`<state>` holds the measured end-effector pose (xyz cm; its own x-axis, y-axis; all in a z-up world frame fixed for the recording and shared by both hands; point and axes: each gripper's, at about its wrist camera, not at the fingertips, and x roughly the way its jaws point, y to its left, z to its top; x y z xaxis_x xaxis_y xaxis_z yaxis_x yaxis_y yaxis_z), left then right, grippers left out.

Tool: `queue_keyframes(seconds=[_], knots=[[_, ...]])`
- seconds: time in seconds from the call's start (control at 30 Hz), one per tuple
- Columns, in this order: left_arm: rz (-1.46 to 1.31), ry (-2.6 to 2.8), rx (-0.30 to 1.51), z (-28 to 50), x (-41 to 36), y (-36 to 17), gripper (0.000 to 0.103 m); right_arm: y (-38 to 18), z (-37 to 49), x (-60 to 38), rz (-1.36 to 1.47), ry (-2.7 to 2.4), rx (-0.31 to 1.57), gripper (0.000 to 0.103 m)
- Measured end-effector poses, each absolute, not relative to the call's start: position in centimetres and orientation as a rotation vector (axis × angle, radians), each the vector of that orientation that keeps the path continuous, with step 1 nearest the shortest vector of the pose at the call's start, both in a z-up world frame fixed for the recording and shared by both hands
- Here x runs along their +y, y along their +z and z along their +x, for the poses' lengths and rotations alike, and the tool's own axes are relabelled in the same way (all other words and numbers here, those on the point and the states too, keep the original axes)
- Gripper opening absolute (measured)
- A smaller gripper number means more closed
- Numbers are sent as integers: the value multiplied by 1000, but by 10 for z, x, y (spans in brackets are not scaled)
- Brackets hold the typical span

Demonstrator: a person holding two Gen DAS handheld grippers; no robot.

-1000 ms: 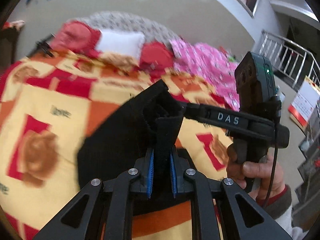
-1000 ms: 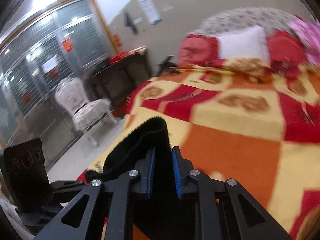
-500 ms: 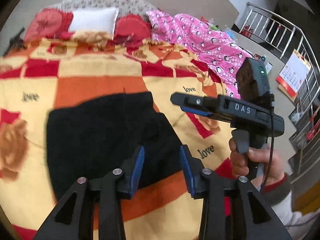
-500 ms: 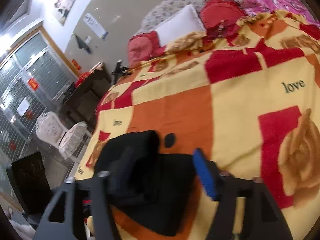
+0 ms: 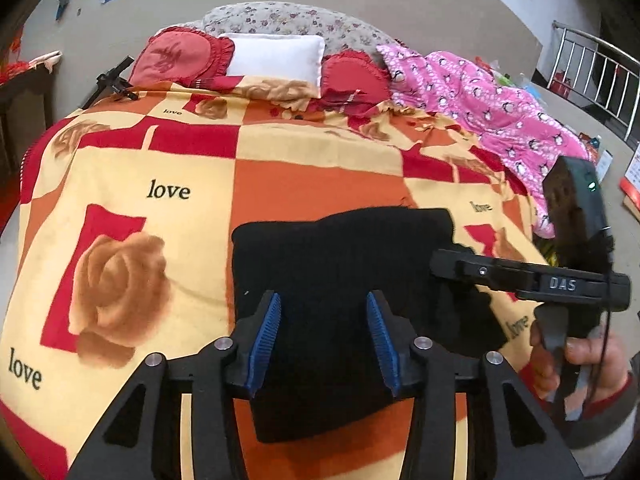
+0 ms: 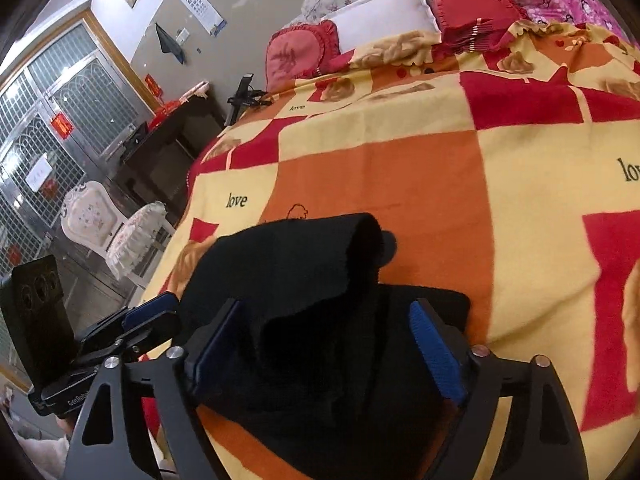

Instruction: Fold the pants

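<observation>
One pair of black knit pants [image 5: 340,280], folded into a soft, thick slab with a rolled upper edge, is laid on the fleecy checked blanket [image 5: 312,180] near its front edge. Two red frilled cushions [image 5: 180,56] and one white pillow [image 5: 276,56] are seen at the blanket's far end. The left gripper [image 5: 324,332] and right gripper [image 6: 328,348] are held over the pants, jaws opening, blue ribbed pads clear of the cloth.

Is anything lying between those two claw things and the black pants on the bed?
Nothing visible. The black pants lie on the blanket directly under the left gripper and right gripper, whose jaws are opening with only pants fabric between them.
</observation>
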<state>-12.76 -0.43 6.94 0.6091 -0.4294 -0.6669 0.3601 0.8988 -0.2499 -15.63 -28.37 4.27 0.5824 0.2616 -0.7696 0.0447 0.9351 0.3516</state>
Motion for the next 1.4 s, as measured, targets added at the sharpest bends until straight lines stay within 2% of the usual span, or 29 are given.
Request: queue_keyframes(seconds=[0.1, 0.3, 0.37, 0.4, 0.43, 0.5, 0.6, 0.63, 1.07, 1.3, 1.4], knots=[[-96, -460, 802, -132, -35, 61, 48, 39, -153, -281, 338, 122, 947, 88], [-100, -456, 801, -128, -43, 54, 50, 35, -147, -283, 375, 109, 915, 90], [-99, -452, 798, -128, -43, 52, 50, 35, -146, -279, 359, 105, 911, 87], [-98, -451, 796, -129, -42, 52, 50, 35, -145, -275, 343, 109, 913, 74], [-97, -450, 797, -129, -42, 51, 50, 35, -145, -272, 337, 128, 923, 54], [-95, -449, 798, -129, -41, 51, 50, 37, -148, -266, 342, 150, 931, 47], [-97, -449, 802, -132, -42, 54, 50, 45, -154, -264, 332, 157, 913, 29], [-97, -451, 803, -133, -42, 56, 50, 50, -159, -263, 329, 164, 902, 27], [-51, -528, 780, -143, -67, 71, 51, 100, -191, -236, 146, 160, 831, 11], [-43, -591, 797, -138, -85, 71, 51, 99, -199, -249, 145, 121, 847, 10], [-26, -604, 814, -135, -95, 65, 51, 95, -203, -260, 144, 80, 857, 5]])
